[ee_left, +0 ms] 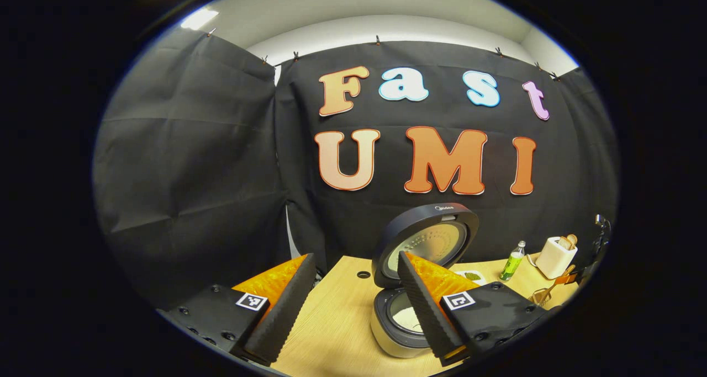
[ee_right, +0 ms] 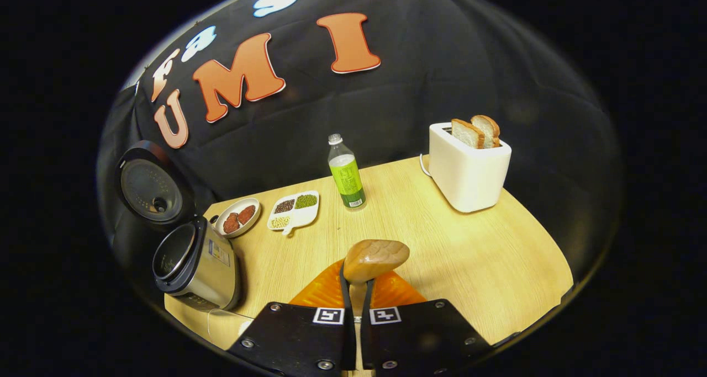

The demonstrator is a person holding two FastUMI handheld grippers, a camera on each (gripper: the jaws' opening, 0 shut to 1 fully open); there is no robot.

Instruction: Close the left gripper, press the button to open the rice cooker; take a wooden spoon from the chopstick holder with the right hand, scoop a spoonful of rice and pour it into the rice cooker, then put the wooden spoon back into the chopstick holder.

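A small brand mark [ee_left: 444,207] is sitting on the rim of the rice cooker's [ee_left: 397,316] raised lid [ee_left: 425,239], too small to be reading with certainty. Square black-and-white code tags, carrying no letters or numbers, are showing on the left gripper [ee_left: 356,255] at [ee_left: 251,301] and [ee_left: 458,299], and on the right gripper [ee_right: 353,272] at [ee_right: 328,316] and [ee_right: 384,314]. The bottle [ee_right: 346,173] is wearing a green label with a barcode, its print illegible. A sticker [ee_right: 219,253] on the cooker's side is staying unreadable too.
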